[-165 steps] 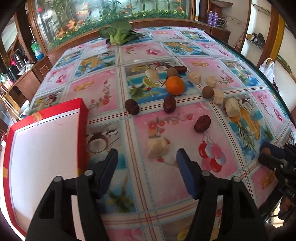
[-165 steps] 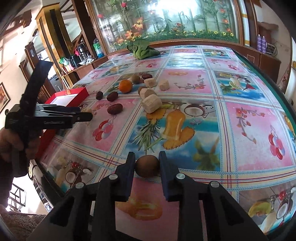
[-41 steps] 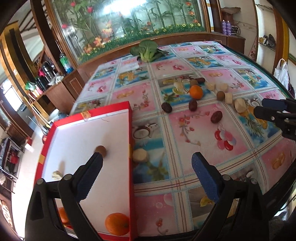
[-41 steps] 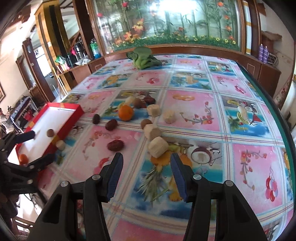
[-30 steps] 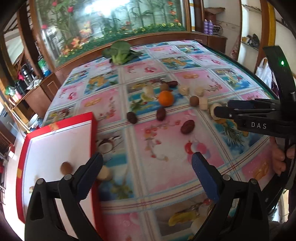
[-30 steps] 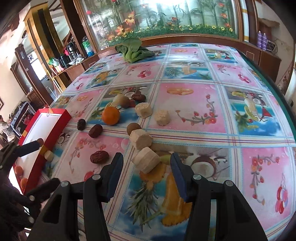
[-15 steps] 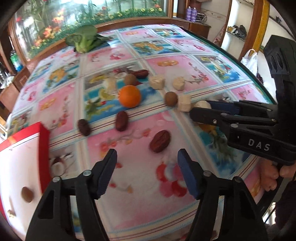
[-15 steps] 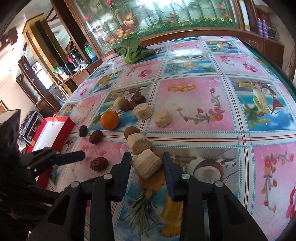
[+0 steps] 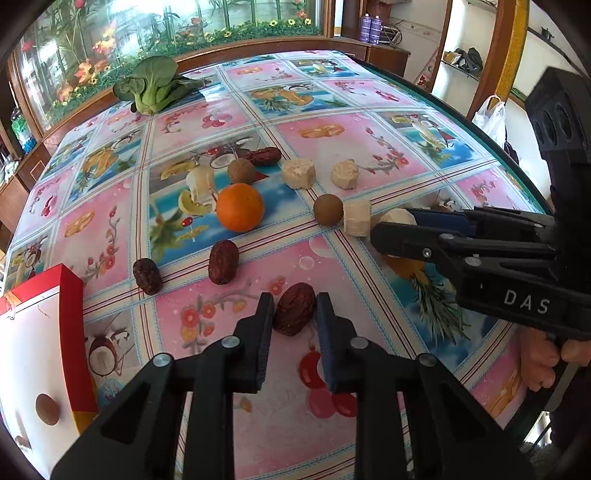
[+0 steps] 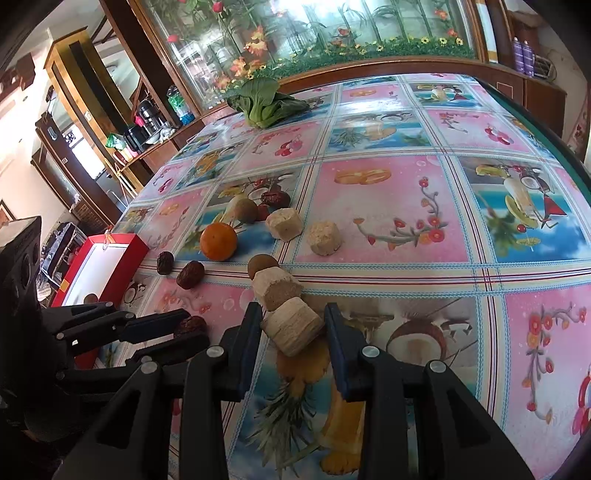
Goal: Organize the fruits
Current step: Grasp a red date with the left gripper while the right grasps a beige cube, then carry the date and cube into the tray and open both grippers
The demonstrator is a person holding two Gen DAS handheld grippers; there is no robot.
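Big round table (image 10: 480,221) with a shiny oilcloth (image 9: 332,140), pink and blue squares printed with fruit and flowers. Right behind it sits a long glass display (image 10: 332,29) full of fake flowers and bamboo, daylight coming through and glaring off the cloth. Dark wood cabinets (image 10: 74,110) run down the left side, with flasks (image 10: 146,120) and a green bottle (image 10: 179,105) on the counter. Over on the right there are white walls, wood shelves (image 9: 461,62), two purple bottles (image 9: 370,26) and a white plastic bag (image 9: 489,118) hanging.
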